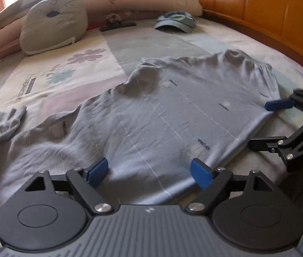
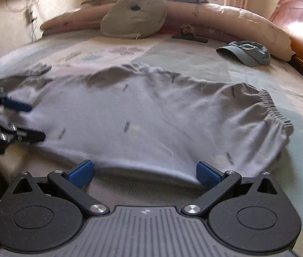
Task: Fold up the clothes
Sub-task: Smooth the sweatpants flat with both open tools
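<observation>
A pale grey-blue garment (image 1: 162, 115) with small dark printed marks lies spread flat on the bed. Its gathered elastic band (image 2: 277, 111) is at the right in the right wrist view. My left gripper (image 1: 149, 172) stands open low over the garment's near left part, the cloth between its blue pads (image 1: 97, 172) but not pinched. My right gripper (image 2: 144, 174) is open too, straddling the garment's near hem. Each gripper shows in the other's view, the right gripper (image 1: 267, 124) at the garment's right corner and the left gripper (image 2: 27, 121) at its left edge.
A small crumpled grey piece of cloth (image 1: 3, 124) lies left of the garment. At the far side are a grey cushion (image 1: 52, 30), rolled quilts (image 2: 226, 19), a black clip (image 1: 117, 25) and a blue cap (image 1: 175, 21). A wooden headboard (image 1: 269, 10) borders the bed on the right.
</observation>
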